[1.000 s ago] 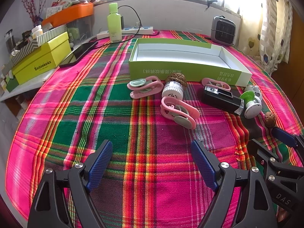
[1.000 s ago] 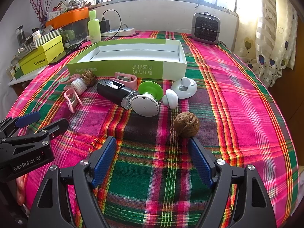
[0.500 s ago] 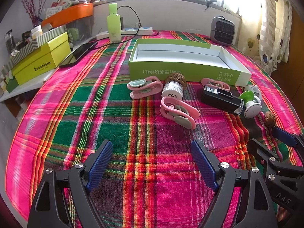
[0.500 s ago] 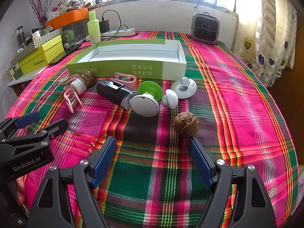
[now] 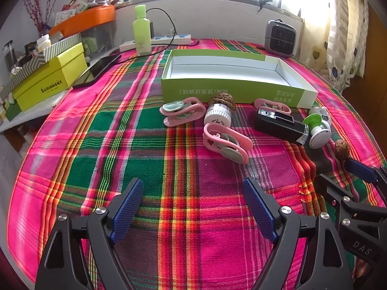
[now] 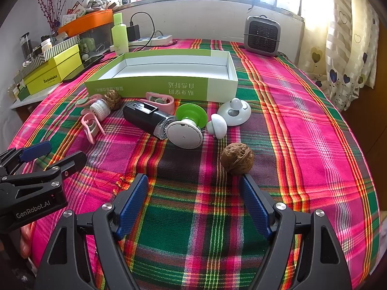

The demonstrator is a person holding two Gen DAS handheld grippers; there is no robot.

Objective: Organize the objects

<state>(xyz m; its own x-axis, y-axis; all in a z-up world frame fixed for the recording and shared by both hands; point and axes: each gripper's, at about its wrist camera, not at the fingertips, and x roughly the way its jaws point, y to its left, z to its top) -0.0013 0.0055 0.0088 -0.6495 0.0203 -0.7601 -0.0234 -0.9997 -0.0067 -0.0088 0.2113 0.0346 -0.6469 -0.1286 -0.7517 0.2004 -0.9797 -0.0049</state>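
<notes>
Two ribbed blue claws, left claw [image 5: 191, 207] and right claw [image 6: 193, 205], spread above woven plaid cloth [image 6: 302, 125] near a wrinkled walnut [image 6: 237, 159]

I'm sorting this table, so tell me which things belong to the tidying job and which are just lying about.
Job: green tray box, nearer walnut, far walnut, pink clips, black device, white bottle, green-and-white gadget.

Lying about: heater, green lotion bottle, power strip, yellow box.

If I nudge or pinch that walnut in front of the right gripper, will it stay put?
The walnut looks round, so it may roll on the tablecloth. Its wrinkled shell probably grips the pads well. It seems hard and light.
</notes>
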